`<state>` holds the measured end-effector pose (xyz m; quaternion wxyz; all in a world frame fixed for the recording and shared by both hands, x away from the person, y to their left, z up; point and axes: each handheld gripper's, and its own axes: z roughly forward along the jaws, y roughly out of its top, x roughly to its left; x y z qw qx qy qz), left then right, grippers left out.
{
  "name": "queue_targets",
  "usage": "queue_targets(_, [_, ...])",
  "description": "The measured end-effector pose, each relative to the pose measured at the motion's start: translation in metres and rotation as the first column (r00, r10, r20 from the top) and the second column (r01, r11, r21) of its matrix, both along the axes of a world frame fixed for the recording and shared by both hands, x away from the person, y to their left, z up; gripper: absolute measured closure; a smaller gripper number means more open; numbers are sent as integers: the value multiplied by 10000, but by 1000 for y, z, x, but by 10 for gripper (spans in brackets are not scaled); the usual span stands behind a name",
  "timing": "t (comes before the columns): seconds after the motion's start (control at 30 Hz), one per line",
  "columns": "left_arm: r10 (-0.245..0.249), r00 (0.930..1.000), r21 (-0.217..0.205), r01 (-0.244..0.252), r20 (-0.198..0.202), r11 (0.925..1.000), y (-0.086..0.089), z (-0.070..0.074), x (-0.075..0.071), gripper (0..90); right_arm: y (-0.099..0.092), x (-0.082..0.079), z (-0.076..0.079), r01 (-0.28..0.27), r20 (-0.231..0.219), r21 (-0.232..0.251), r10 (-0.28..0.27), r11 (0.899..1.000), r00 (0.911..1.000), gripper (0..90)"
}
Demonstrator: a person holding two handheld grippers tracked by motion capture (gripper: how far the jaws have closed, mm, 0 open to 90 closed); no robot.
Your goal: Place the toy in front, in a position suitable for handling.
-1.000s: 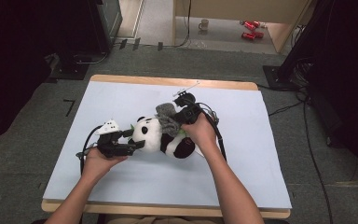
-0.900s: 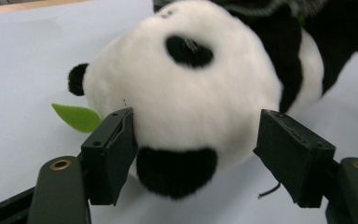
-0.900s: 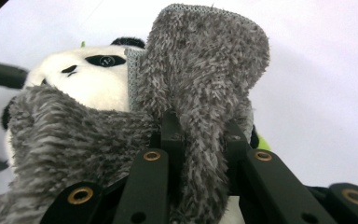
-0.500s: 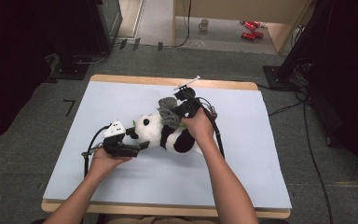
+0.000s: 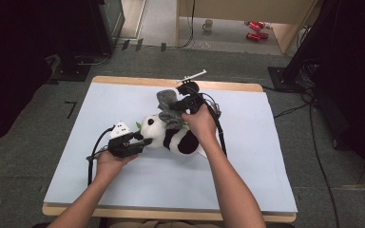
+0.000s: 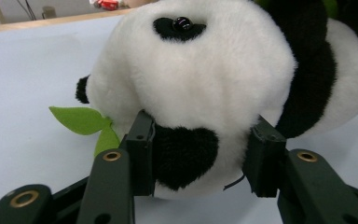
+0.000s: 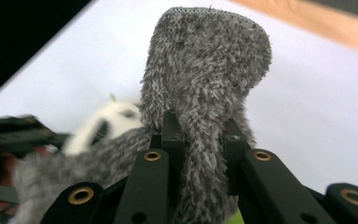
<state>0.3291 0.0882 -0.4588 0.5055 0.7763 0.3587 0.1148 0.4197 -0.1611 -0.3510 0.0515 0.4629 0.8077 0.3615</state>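
Observation:
A black-and-white panda plush [image 5: 171, 135] lies on its side on the light blue mat [image 5: 266, 156]. My left gripper [image 5: 141, 141] comes at its head from the left. In the left gripper view, my left gripper [image 6: 200, 158] has just been closing, and its pads press into the panda [image 6: 205, 70] on either side of a black ear. A green felt leaf [image 6: 79, 119] sticks out beside the head. My right gripper [image 5: 175, 107] is shut on a grey fuzzy cloth [image 5: 167, 102], held up over the panda's neck. In the right gripper view, the cloth [image 7: 205, 70] stands up between the jaws of my right gripper [image 7: 200, 135].
The mat covers a wooden table [image 5: 171, 216]. On the floor beyond the table are a cup [image 5: 208, 23] and red cans [image 5: 254, 31]. Dark cabinets stand at the far left, and cables run along the floor on the right.
The left gripper's jaws have closed onto the panda's head. The right hand has lifted the grey cloth up and toward the far edge.

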Motion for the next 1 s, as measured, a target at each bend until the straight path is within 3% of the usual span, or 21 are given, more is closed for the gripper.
queue_targets(0.07, [131,9994,-71,-134,-312,9999,-2,5,-1,550,6,-3,11,-163,173,56,162,9999,9997,782])
queue_targets(0.17, [236,9989,1,-236,-412,9997,-4,9,-3,551,22,-10,30,-606,499,143,598,9981,9970,782])
queue_targets(0.33, [363,9982,32,-362,-481,9993,-4,10,-4,550,46,-19,37,-1214,538,296,1197,9922,9914,782])
queue_targets(0.5, [552,9968,-69,-557,-577,9984,-1,11,-4,548,71,-24,25,-1634,219,146,1631,9864,9864,781])
queue_targets(0.67, [713,9951,-232,-731,-681,9971,0,13,-4,548,87,-24,0,-1894,-317,-103,1890,9818,9815,781])
queue_targets(0.73, [727,9941,-197,-745,-804,9970,0,12,-3,548,87,-23,-12,-1905,-520,-417,1883,9808,9807,780])
queue_targets(0.83, [646,9946,-165,-662,-815,9977,1,10,-2,548,78,-21,-21,-1820,-589,-100,1811,9832,9817,780])
queue_targets(1.0, [620,9942,-206,-640,-879,9977,-1,9,-1,549,70,-21,-20,-1844,-326,-551,1828,9813,9826,780])
